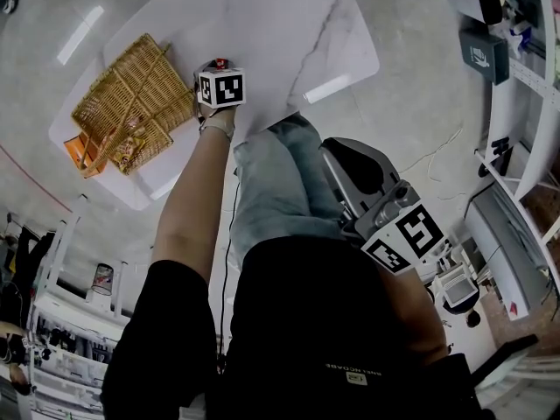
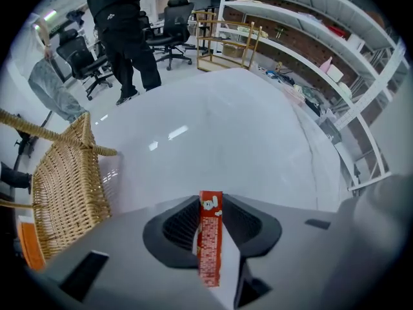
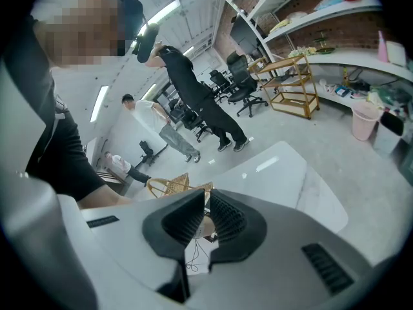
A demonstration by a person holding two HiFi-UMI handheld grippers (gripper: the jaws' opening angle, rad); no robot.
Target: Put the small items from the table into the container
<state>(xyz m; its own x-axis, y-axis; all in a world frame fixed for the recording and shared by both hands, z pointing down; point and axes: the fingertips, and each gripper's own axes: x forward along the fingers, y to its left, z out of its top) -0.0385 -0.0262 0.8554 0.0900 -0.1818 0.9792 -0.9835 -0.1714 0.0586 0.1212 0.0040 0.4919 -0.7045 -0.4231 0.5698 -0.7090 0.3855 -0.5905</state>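
Gripping a thin red packet (image 2: 210,244) edge-on, the left gripper (image 2: 210,197) has its jaws clamped on the pack's broad faces, over the white table (image 2: 226,128) w/ the wicker basket (image 2: 64,192) just beside it. Pack looks like light, stiff card, prob. crushable & a bit slick, so hold it mid-length across the flat sides w/ a mod. squeeze, not at an end where it could pivot. Right gripper (image 3: 208,196) hangs back by the person's waist, jaws all but together, nothing btwn them.

White table (image 1: 289,24), wicker basket (image 1: 131,103) on it
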